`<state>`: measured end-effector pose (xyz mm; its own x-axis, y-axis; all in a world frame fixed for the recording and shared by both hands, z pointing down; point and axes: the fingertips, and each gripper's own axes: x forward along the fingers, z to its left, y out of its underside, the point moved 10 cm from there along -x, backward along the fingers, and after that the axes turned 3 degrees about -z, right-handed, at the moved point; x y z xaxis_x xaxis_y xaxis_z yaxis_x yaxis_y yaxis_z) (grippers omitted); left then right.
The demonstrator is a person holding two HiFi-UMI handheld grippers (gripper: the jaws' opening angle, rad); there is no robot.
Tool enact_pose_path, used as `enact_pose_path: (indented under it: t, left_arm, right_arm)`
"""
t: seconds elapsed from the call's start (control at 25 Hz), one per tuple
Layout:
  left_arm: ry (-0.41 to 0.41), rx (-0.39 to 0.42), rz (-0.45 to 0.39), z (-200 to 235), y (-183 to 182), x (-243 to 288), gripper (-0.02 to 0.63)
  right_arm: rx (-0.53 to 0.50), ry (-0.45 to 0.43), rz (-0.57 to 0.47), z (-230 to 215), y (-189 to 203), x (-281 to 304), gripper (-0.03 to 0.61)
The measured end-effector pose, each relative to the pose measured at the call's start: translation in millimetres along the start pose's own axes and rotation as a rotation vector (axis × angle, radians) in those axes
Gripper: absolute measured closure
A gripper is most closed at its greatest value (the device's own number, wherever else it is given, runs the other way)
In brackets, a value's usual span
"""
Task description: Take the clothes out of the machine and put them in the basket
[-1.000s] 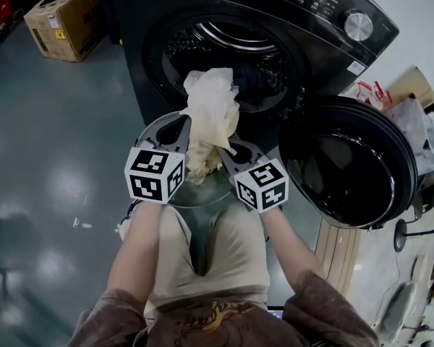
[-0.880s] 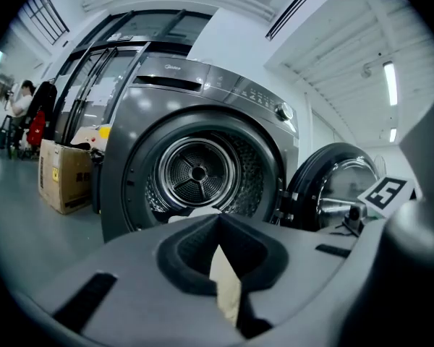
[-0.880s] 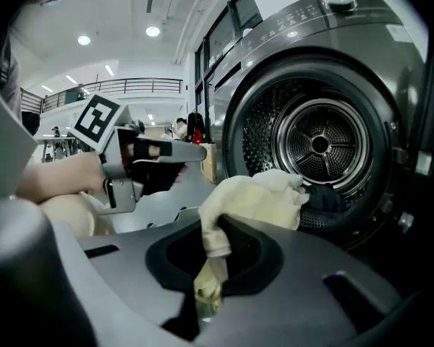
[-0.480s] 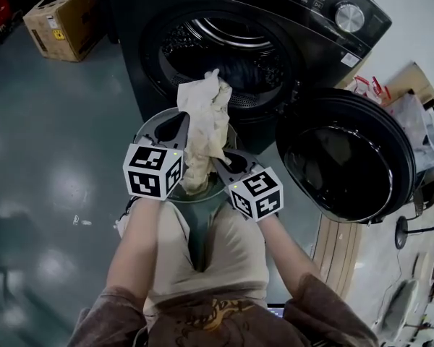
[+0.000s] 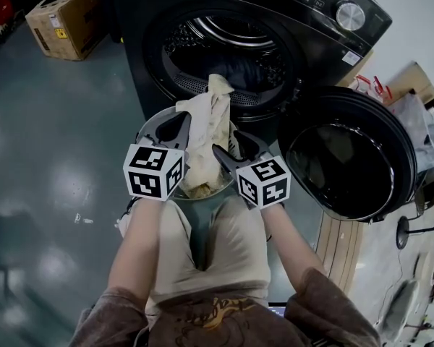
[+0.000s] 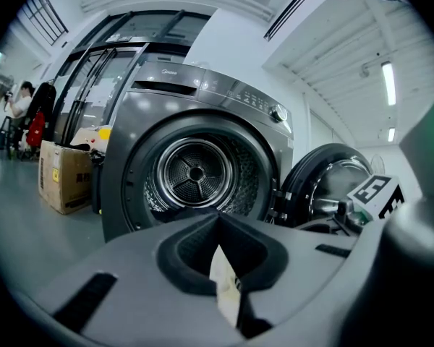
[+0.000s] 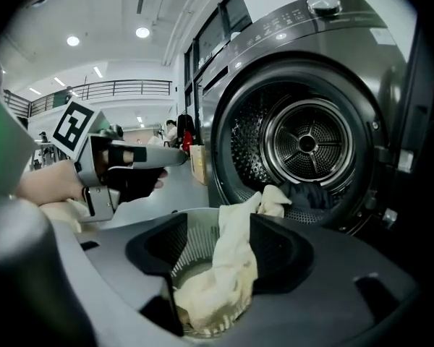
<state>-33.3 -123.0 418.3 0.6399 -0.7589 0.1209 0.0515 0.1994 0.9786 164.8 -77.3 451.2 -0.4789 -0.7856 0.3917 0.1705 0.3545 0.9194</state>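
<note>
A: Where is the cream cloth now?

B: Just in front of the washing machine. Its top end stands up near the drum opening and the rest hangs down into the round grey basket, where it bunches on the mesh bottom.

A: And the left tool?

B: Closed, pinching a strip of that cloth between its pads.

A: The right tool?

B: Its jaws have just been opening. They stand apart with the cloth between them, lying against one pad with a gap on the other side, so it isn't gripped.

A: Anything left inside?

B: Dark clothes lie at the front of the drum. The door hangs wide open on the right.
</note>
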Motion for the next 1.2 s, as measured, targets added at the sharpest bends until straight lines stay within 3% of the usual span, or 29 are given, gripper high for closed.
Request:
enact_pose_path:
  t: [0.4,0.72,1.2]
  left_arm:
    - [0.002,-0.024,0.000,-0.5,0.2,0.0,0.611]
    - [0.038,0.006,0.023,-1.5,4.3,12.4,0.611]
    - [0.087,-0.028,0.046,15.4,9.0,26.1,0.611]
  right_arm:
    - [0.016,0.038,-0.003,-36.7,-3.9,41.7,0.282]
    - [0.024,0.137,0.000,-90.7,-22.5,102.8,0.266]
    - [-0.069,0.270,0.151,-168.7,-45.3,197.1,0.252]
